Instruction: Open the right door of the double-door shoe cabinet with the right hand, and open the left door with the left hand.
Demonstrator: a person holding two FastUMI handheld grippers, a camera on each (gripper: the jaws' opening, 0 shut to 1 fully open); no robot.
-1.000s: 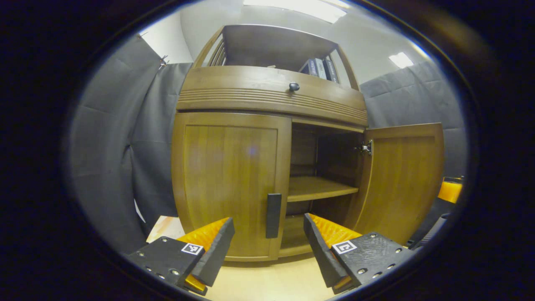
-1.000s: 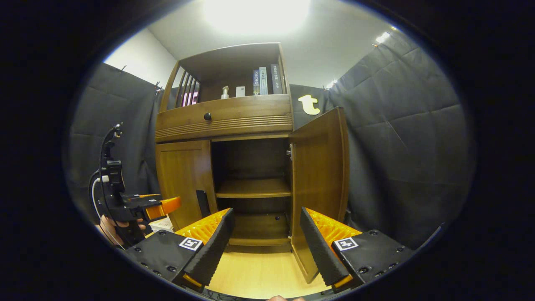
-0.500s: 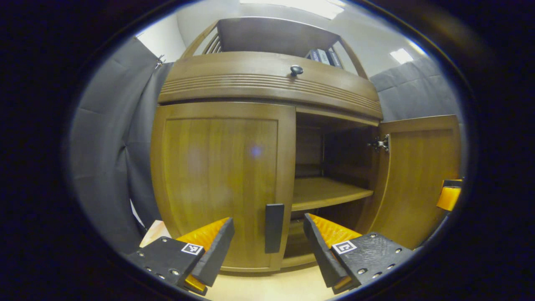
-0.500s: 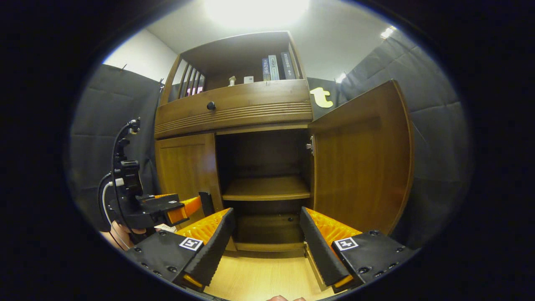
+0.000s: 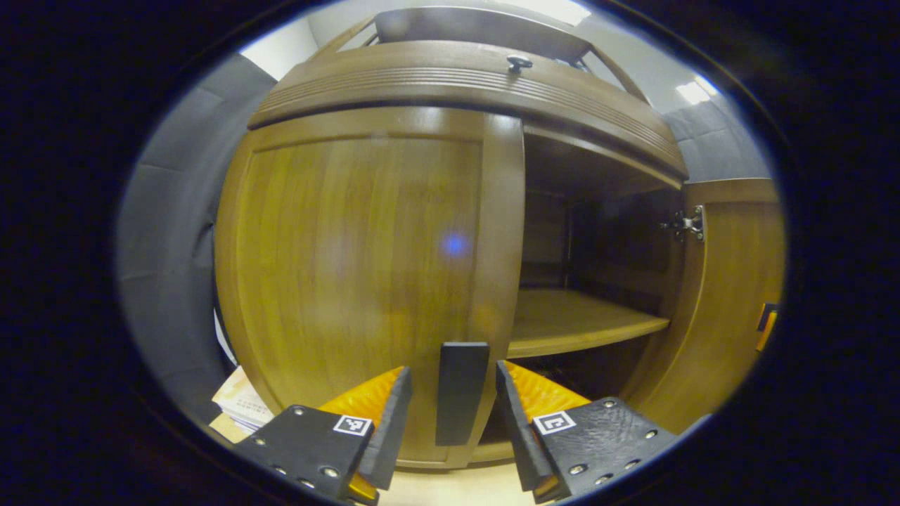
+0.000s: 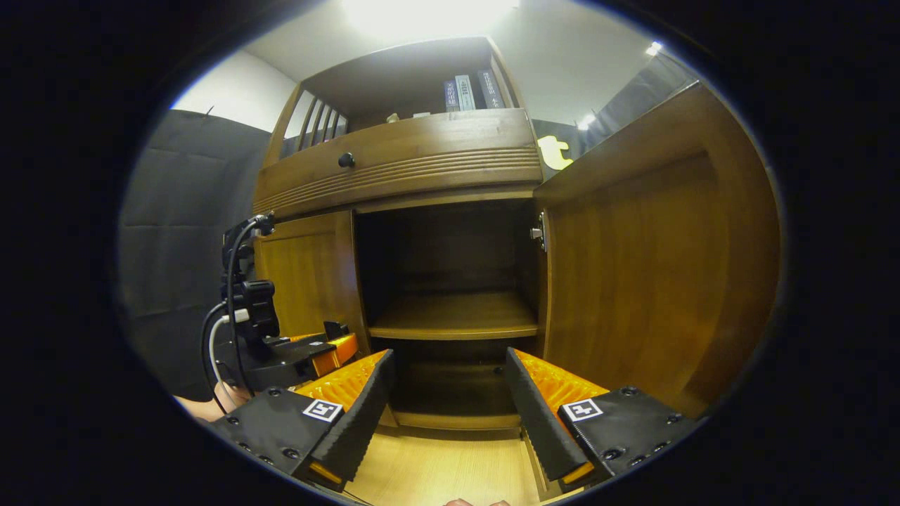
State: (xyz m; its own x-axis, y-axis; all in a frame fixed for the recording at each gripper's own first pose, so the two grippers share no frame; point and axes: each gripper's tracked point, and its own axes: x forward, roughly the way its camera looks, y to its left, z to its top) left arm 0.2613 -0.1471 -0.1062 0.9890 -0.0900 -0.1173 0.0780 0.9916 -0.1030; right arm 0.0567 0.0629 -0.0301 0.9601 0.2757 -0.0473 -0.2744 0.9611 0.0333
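Left claw open, fingers either side of the dark handle on the closed left door, not touching. Right claw open, gripping nothing, facing the cabinet shelf; right door swung open just right of it.

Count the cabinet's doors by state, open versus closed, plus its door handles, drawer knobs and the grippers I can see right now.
Open doors: 1, the right door
Closed doors: 1, the left door
Door handles: 1, the left door handle
Drawer knobs: 1, the knob
Grippers: 2, the left gripper and the right gripper
Total: 6
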